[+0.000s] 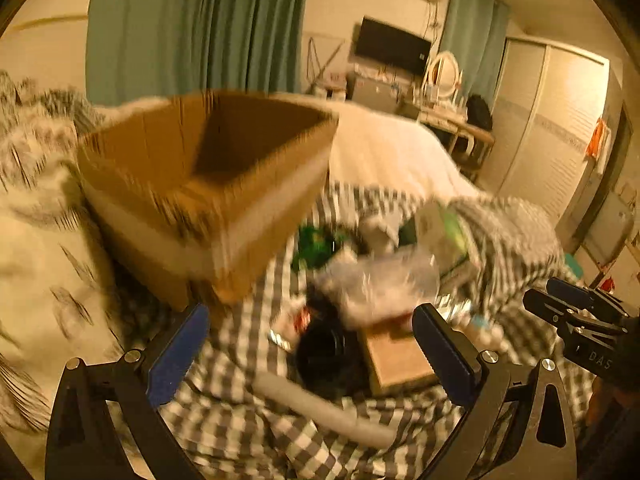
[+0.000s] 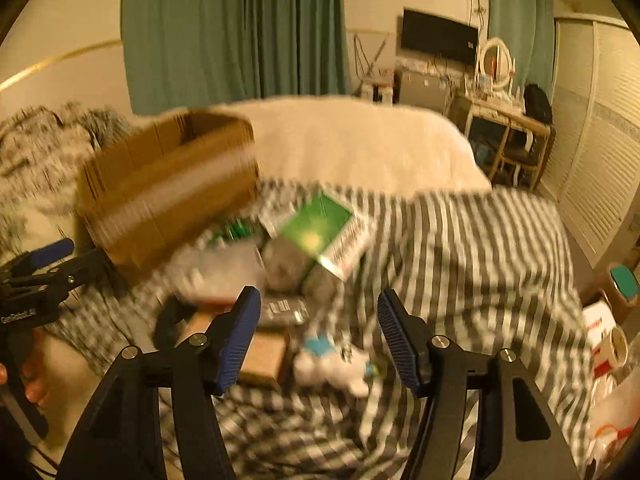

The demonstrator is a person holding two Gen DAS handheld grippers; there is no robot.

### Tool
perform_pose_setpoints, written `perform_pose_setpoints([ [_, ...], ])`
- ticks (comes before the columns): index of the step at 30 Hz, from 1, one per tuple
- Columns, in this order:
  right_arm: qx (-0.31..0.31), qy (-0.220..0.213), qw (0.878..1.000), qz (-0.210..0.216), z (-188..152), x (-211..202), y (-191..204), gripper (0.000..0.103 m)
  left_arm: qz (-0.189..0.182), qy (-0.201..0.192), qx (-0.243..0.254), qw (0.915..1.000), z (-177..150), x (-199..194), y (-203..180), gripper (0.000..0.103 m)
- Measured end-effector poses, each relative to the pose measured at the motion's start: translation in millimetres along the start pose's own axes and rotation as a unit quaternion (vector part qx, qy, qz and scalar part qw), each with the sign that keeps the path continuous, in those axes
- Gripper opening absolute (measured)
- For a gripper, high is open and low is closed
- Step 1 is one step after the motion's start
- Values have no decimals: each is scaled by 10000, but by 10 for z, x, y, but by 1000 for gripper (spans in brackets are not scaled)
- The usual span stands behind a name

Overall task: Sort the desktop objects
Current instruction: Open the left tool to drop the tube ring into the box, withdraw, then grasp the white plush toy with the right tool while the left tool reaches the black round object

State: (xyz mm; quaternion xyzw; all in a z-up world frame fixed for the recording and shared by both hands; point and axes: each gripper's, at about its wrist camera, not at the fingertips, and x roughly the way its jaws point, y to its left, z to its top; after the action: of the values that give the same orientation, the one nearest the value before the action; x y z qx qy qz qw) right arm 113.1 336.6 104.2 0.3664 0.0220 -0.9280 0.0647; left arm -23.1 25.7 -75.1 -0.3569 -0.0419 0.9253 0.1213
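Now clutter pile ahead of spread left fingers — untouched.

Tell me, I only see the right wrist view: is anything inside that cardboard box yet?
Observer: The left wrist view looks down into the cardboard box. The part of its inside that shows is bare.
Operator: Is there anything near the pile that I miss?
Observer: Yes, a pale grey tube lies on the checked cloth in front of the pile, close to the open left fingers.
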Motion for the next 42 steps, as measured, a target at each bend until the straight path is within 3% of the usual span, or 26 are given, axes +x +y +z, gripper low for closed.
perform_pose_setpoints([
  [4,95,258,9996,59,-130,157,-37,61,23,425,-243,9988,-198,248,43,103],
  [11,110,413,9990,-93,-240,248,-32,61,210,655,-421,9967,-365,375,133,103],
  [20,277,657,9970,-296,-285,356,-72,61,471,571,199,9971,-406,411,-19,103],
  [26,492,962,9936,-326,-334,524,-143,61,493,720,300,9957,-437,575,5,103],
  [34,706,1074,9916,-157,-358,654,-164,73,370,739,298,9961,-398,712,49,103],
  [42,684,1162,9907,-169,-349,777,-106,82,115,755,352,9965,-400,764,10,91],
])
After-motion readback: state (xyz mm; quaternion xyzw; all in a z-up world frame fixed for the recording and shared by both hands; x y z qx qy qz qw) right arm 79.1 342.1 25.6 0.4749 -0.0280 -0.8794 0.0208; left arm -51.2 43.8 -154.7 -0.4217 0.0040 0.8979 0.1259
